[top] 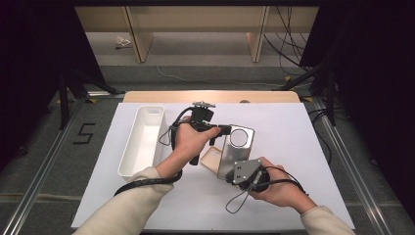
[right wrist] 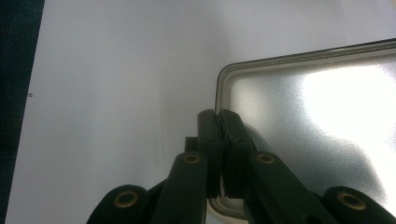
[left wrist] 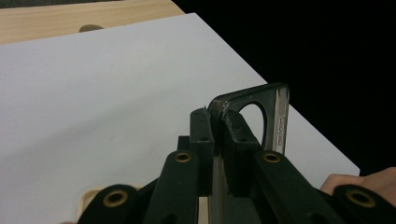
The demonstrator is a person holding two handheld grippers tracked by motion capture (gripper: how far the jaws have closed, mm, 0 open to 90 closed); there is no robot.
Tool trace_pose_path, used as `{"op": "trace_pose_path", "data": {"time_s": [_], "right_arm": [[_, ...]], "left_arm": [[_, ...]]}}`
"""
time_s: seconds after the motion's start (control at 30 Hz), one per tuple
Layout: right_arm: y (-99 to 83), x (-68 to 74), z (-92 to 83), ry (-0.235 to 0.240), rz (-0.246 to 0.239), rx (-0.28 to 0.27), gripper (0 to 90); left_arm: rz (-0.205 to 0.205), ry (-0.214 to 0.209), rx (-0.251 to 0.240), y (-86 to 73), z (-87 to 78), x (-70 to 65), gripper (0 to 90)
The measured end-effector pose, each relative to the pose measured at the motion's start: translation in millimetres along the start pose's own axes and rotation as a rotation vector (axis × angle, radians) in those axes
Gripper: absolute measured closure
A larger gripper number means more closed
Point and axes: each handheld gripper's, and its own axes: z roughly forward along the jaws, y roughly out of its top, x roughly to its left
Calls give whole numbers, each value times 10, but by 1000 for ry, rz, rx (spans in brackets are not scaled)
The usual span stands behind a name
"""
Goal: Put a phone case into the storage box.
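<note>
A clear, silvery phone case [top: 236,152] with a round camera cutout is held tilted above the white table mat [top: 274,127]. My left gripper [top: 223,130] is shut on the case's far edge beside the cutout; in the left gripper view its pads [left wrist: 201,128] pinch the thin wall of the case [left wrist: 276,116]. My right gripper [top: 229,176] is shut on the case's near corner. In the right gripper view the glossy case [right wrist: 317,116] stretches to the right of the closed right gripper [right wrist: 219,125].
A flat beige piece with rounded corners [top: 210,159] lies on the mat under the case. A long white tray [top: 143,139] stands at the left. The wooden table edge [top: 210,96] runs along the back.
</note>
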Motion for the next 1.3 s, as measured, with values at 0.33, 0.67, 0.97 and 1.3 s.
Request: {"op": "trace_pose_path", "data": {"time_s": [0.33,0.67,0.97,1.3], "right_arm": [[-23,-28,-32,-76,50,-42,732],[-33,-44,-67,-115,125,-109,459],[-109,-89,-122,-132,219,-171,317],[-236,-136,-240,-155,342,-233,215]], "left_arm": [[36,16,-37,-3,-40,23,833],[91,56,-65,-9,-116,82,832],[117,75,-90,-6,-202,136,832],[131,104,-118,-7,-356,233,832]]}}
